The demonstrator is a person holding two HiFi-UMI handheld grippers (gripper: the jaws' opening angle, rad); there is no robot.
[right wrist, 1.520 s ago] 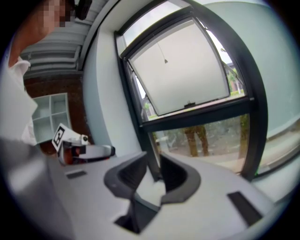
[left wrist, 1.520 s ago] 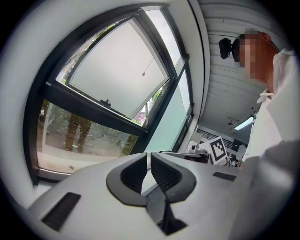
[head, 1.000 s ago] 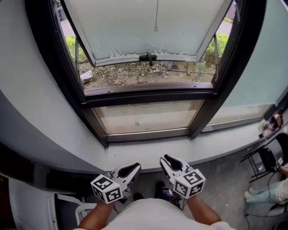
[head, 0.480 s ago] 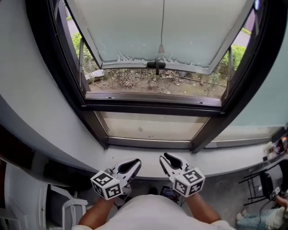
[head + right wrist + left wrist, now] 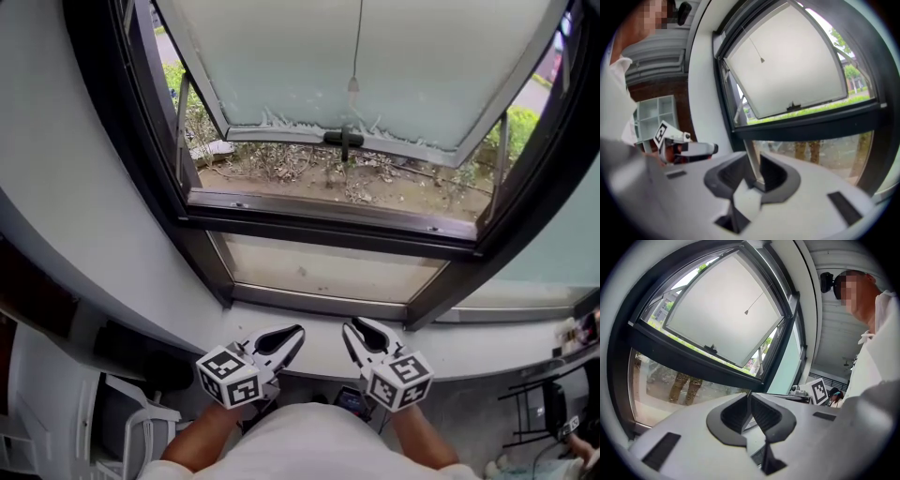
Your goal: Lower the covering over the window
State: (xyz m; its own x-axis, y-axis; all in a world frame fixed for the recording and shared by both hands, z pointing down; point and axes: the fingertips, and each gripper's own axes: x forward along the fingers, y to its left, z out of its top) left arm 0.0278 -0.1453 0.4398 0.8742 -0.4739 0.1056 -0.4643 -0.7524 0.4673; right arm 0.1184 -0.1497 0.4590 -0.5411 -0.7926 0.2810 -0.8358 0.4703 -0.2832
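Approach step; left gripper (image 5: 296, 332) clenched empty, right gripper (image 5: 351, 327) part-open and empty, both low by the sill (image 5: 487, 342); next move likely: reach up, grip the pull cord (image 5: 353, 86).

My head camera looked steeply down over both grippers, the left gripper (image 5: 296, 332) at lower left and the right gripper (image 5: 351, 327) beside it, toward the window sill (image 5: 487, 349). Each gripper camera sat close behind its own fingers (image 5: 733, 414), facing outward from near that sill. All three shared the tilted sash (image 5: 412, 66) and pull cord (image 5: 357, 42).
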